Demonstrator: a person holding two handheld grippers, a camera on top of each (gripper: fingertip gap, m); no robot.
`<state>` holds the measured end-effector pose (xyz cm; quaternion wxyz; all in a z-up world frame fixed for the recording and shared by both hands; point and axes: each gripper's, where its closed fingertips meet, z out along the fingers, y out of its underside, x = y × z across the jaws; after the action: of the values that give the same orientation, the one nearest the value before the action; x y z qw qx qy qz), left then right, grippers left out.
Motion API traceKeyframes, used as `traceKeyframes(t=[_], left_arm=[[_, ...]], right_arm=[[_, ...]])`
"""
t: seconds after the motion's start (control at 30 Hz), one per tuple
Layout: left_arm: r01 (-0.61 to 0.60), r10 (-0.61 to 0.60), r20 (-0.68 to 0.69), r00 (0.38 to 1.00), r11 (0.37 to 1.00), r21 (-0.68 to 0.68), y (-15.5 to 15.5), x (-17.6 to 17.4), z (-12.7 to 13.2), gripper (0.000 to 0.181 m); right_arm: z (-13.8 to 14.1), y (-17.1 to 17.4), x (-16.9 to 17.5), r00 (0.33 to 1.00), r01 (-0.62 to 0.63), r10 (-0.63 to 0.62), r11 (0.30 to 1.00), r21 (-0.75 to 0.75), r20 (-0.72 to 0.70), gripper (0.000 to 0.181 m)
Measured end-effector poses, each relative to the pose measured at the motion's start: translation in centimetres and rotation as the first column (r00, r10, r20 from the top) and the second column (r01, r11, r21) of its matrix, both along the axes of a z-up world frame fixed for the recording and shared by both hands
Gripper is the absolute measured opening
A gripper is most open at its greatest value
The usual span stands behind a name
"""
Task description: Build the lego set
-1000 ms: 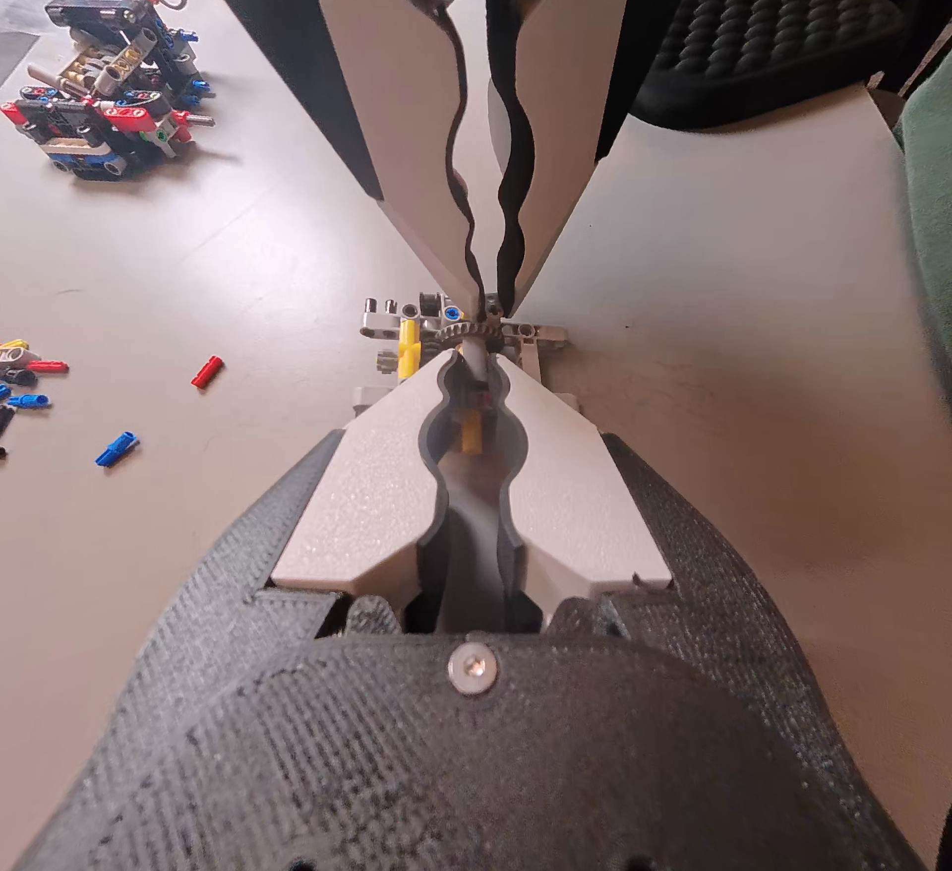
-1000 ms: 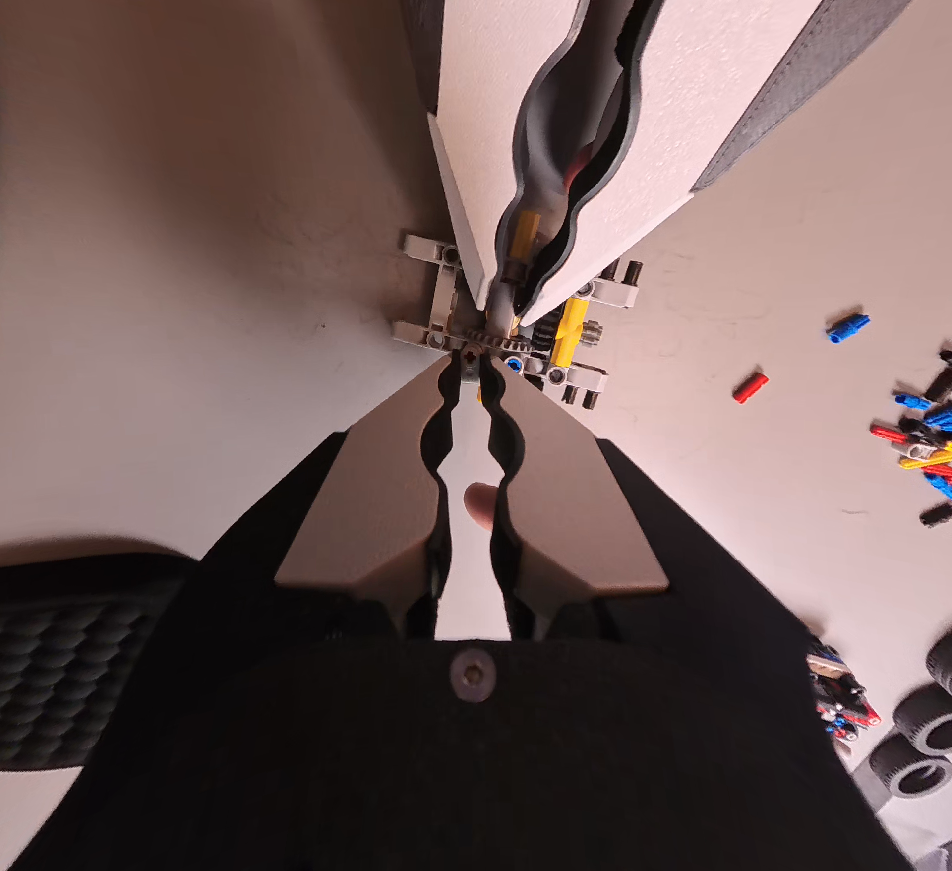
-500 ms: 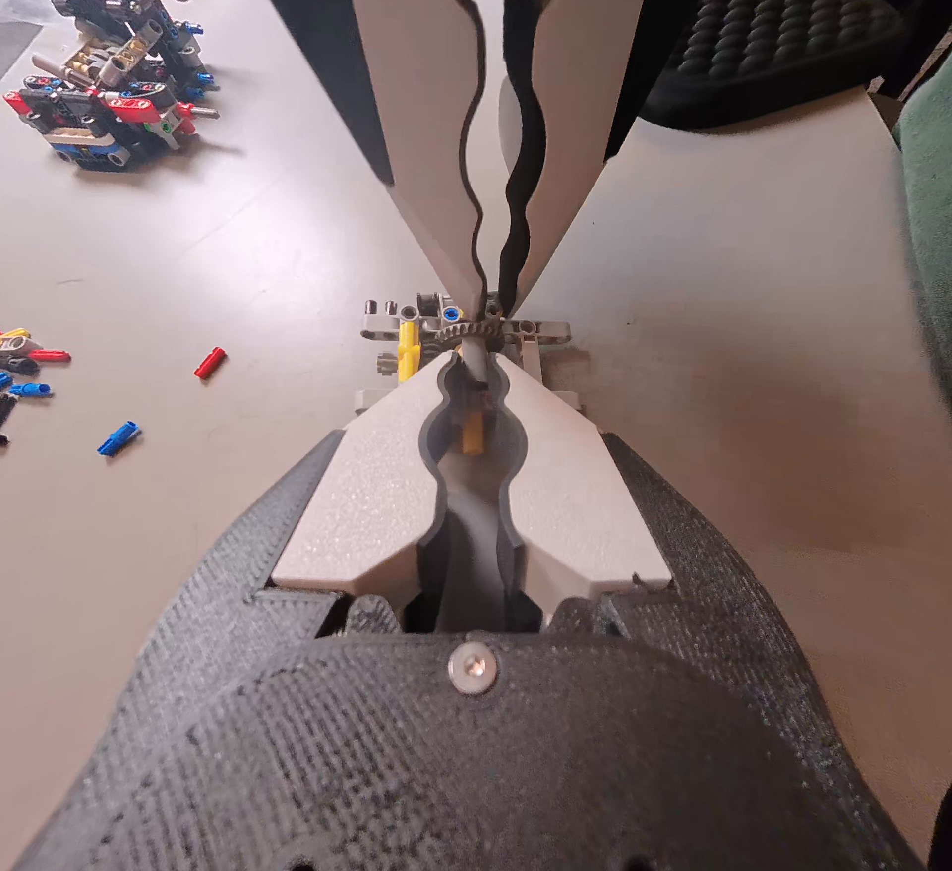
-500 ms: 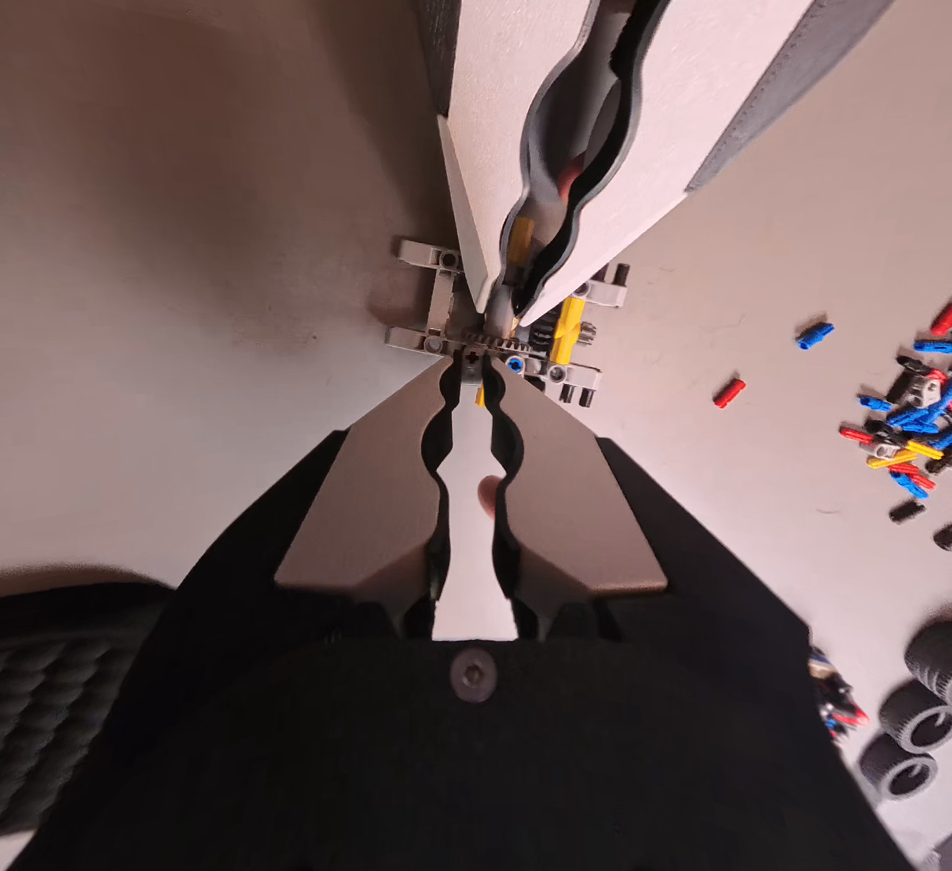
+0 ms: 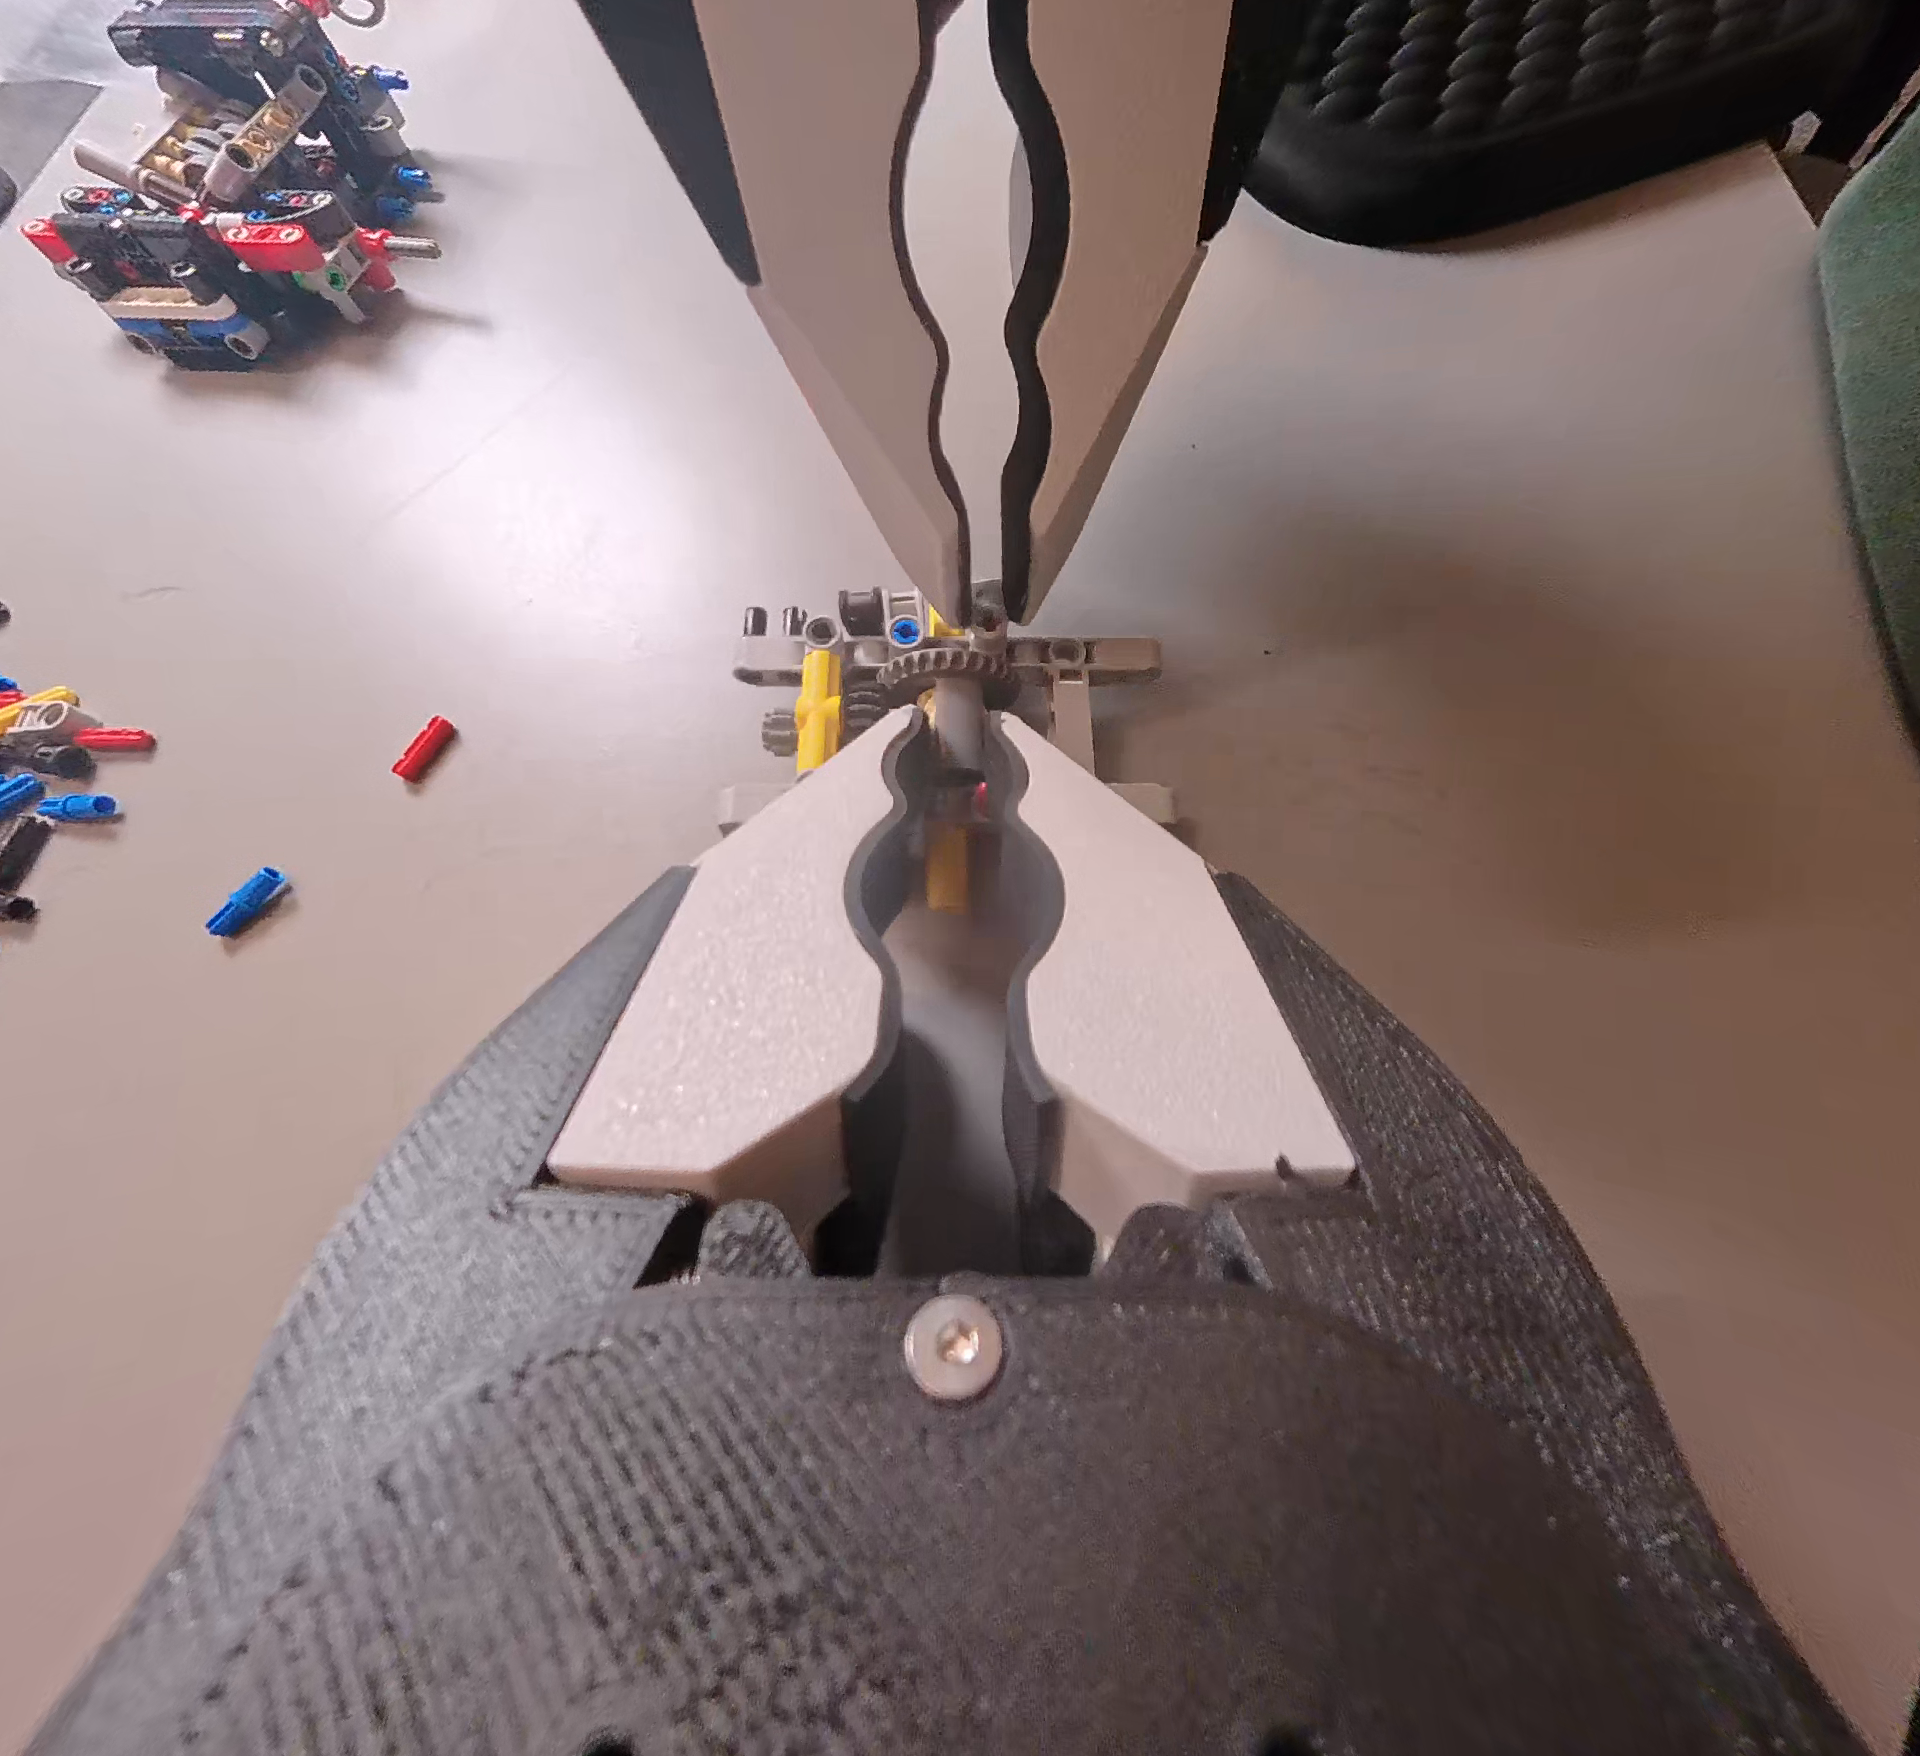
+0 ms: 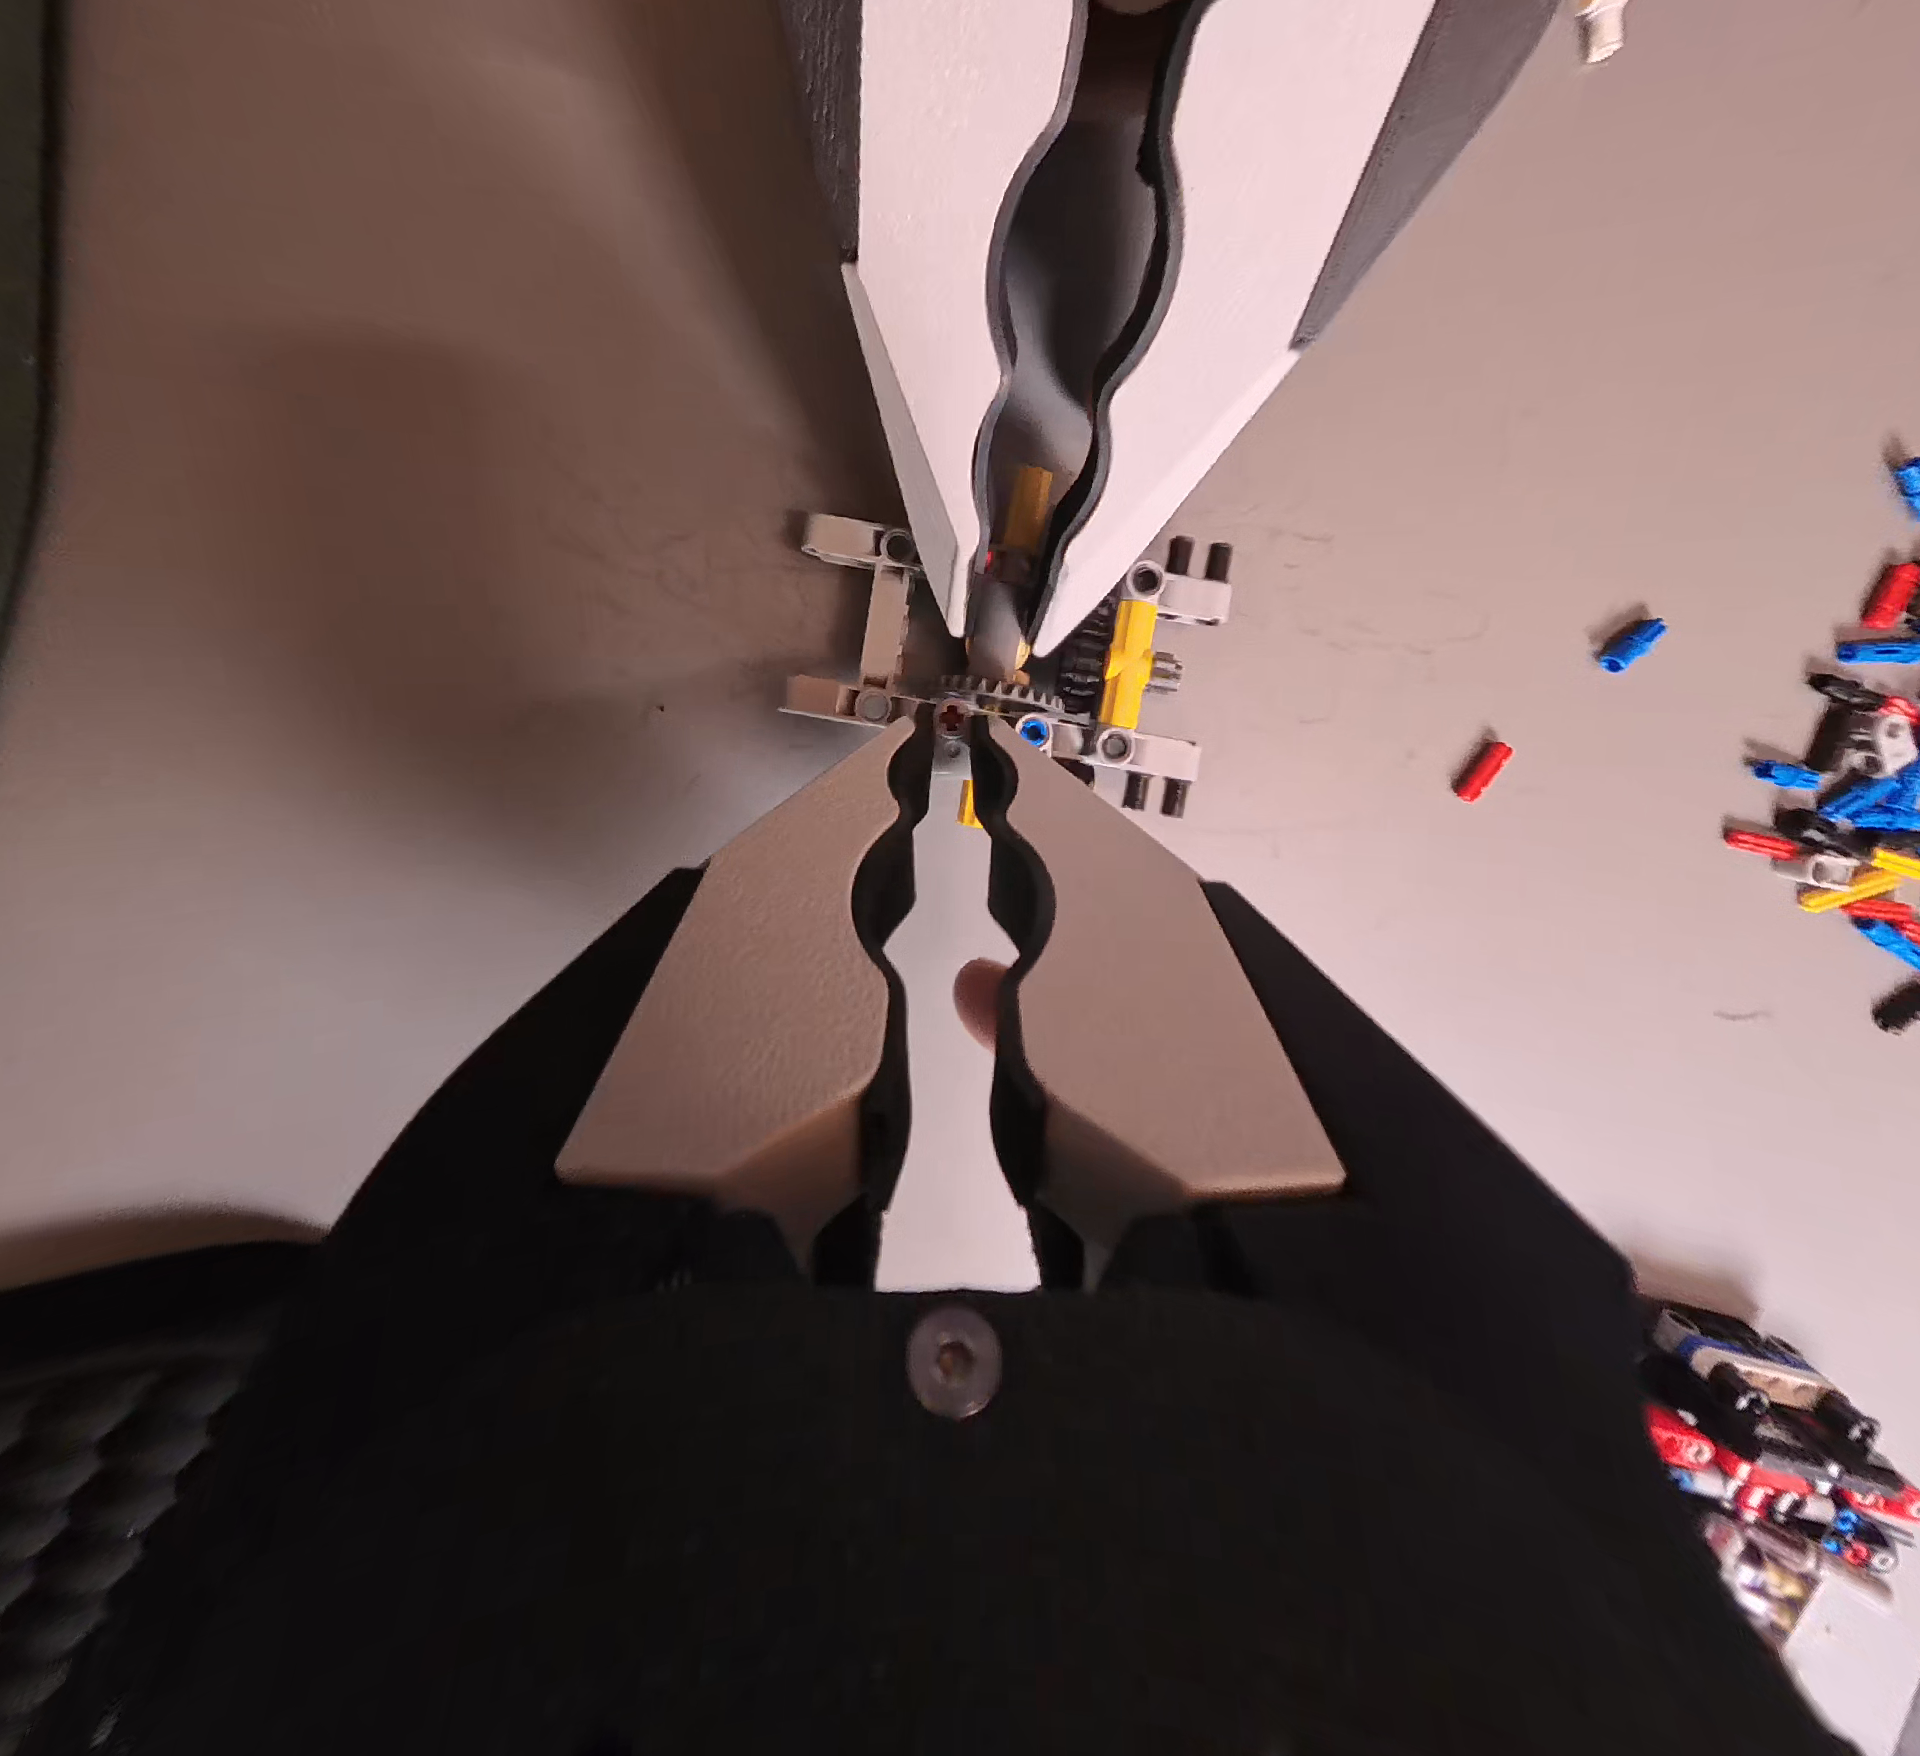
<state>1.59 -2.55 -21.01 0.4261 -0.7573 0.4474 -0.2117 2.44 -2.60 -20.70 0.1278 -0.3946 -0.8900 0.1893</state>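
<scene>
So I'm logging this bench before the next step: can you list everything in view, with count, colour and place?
Small grey Lego frame with gear and yellow pieces: one, on the table between both tools.
Black-red-blue part-built Lego vehicle: one, far left in the left wrist view.
Loose red Lego pin: one, left of the frame.
Loose blue Lego pin: one, nearer than the red pin.
Heap of mixed small Lego pins: many, blue, red, yellow, black, right edge of the right wrist view.
Beige table: one.
Black textured seat pad: one, beyond the table.
Left tool: shut on the frame's grey axle.
Right tool: tips at the frame; grip unclear.
</scene>
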Motion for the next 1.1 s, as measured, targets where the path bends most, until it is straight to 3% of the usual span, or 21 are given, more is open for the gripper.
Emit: traceKeyframes(t=[0.03,0.33,0.57,0.9,1.1], left_arm=[[0.0,0.0,0.003,1.0,1.0,0.0,0.0,0.02,0.03,0.008],[-0.006,0.006,0.01,1.0,1.0,-0.011,0.04,-0.15,0.05,0.008],[-0.003,0.004,0.021,1.0,1.0,-0.027,-0.01,-0.25,0.05,0.008],[-0.009,0.008,-0.015,1.0,1.0,-0.006,-0.55,-0.33,-0.04,0.016],[-0.037,0.037,-0.025,0.999,0.999,-0.003,-0.33,-0.35,-0.21,0.015]], right_arm=[[-0.12,-0.02,0.1,1.0,-0.013,0.013,1.0,0.009,0.022,0.006],[-0.94,0.07,0.06,0.988,-0.045,0.029,0.993,0.109,0.151,0.005],[-0.95,-0.04,-0.18,0.992,-0.024,0.005,0.989,0.147,0.128,0.005],[-0.48,-0.12,-0.37,0.987,0.101,-0.092,0.993,0.063,-0.13,0.015],[-0.66,0.39,-0.09,0.976,0.12,-0.117,0.993,0.007,-0.182,0.008]])
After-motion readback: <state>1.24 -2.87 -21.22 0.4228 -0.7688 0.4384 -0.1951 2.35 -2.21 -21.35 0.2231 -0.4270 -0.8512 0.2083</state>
